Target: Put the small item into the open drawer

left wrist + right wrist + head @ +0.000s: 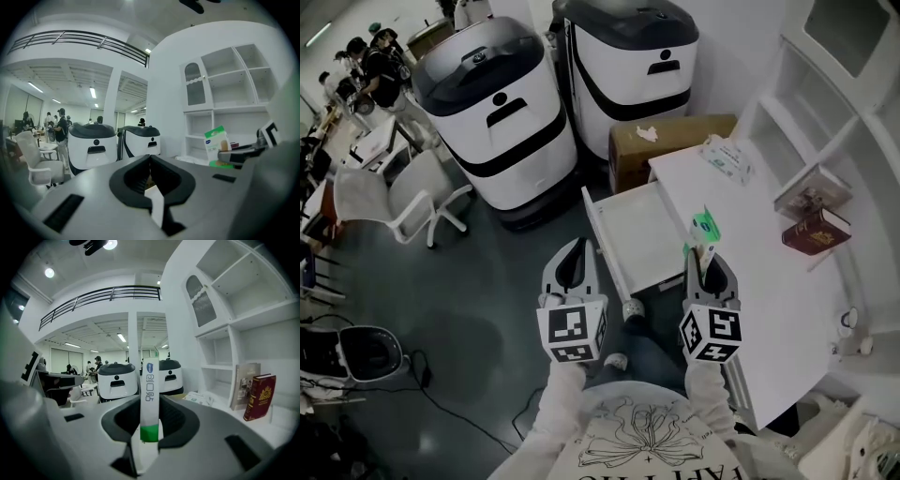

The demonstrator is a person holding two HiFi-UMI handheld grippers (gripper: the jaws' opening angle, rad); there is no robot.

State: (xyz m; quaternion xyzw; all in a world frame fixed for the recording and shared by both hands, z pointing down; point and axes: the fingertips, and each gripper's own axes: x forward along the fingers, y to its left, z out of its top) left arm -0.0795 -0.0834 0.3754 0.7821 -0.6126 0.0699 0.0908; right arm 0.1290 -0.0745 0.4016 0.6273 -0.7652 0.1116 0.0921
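Observation:
The small item is a slim white box with a green end (705, 229). It stands upright between the jaws of my right gripper (706, 251), which is shut on its lower part. That gripper hovers at the desk's front edge, just right of the open white drawer (630, 246). In the right gripper view the box (149, 376) rises out of the gripper (150, 404), green band lowest. My left gripper (575, 246) hangs over the floor left of the drawer, its jaws shut with nothing in them (149, 157). The left gripper view also catches the box (216, 143) off to the right.
The white desk (759, 281) carries a printed packet (727, 156) and a dark red book (816, 232) by the shelf unit (825, 112). A cardboard box (670, 141) and two white-and-black machines (502, 108) stand behind the drawer. White chairs (403, 202) and people are far left.

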